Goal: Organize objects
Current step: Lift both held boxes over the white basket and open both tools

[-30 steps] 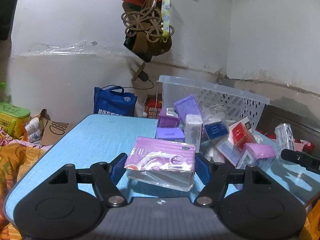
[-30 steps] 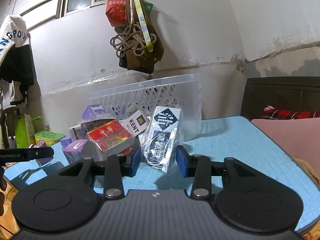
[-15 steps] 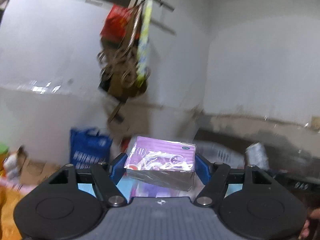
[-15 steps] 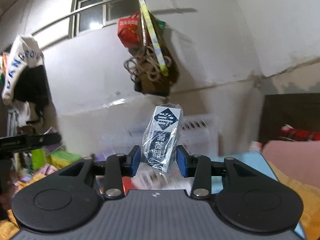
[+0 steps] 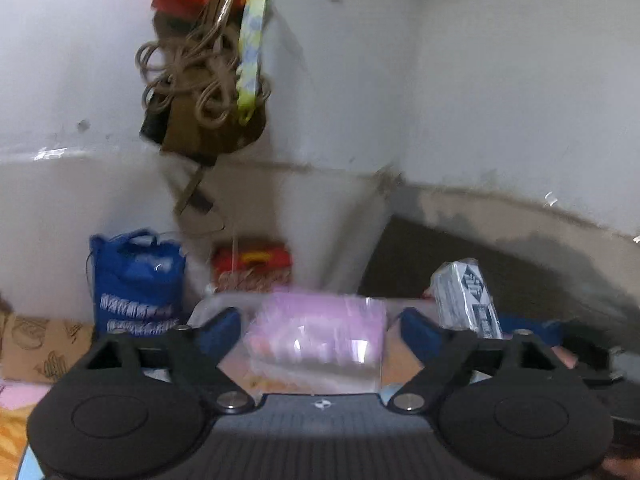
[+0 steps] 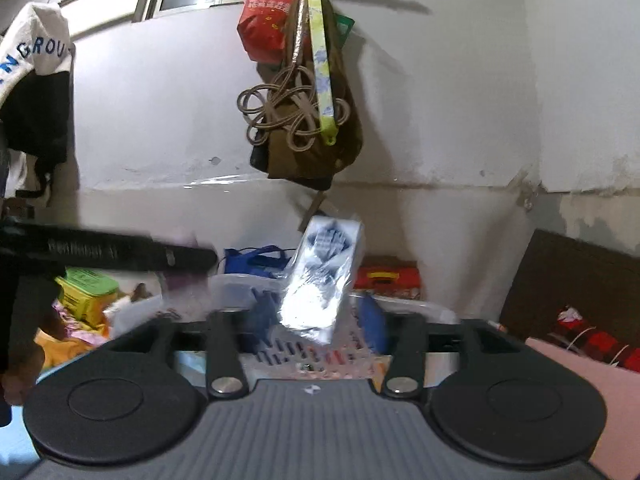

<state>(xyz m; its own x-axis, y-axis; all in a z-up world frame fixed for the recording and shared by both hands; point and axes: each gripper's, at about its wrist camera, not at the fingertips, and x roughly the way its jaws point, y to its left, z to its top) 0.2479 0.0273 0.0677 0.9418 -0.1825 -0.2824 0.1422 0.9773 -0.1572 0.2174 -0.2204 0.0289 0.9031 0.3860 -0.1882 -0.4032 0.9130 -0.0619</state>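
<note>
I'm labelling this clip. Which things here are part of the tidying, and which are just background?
Part of the job:
purple box
navy-and-white packet
clear basket
left hand-held gripper, jaws opening
right hand-held gripper, jaws opening

Just lying about:
blue bag
green tin
hanging brown bag

Motion-blurred purple box (image 5: 316,336), print unreadable; clear basket (image 6: 400,308) largely hidden behind right hand-held gripper (image 6: 316,320)

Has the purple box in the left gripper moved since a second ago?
Yes. The purple box went up off the blue table and toward the wall, now over the clear basket, blurred between opening fingers of the left gripper.
</note>
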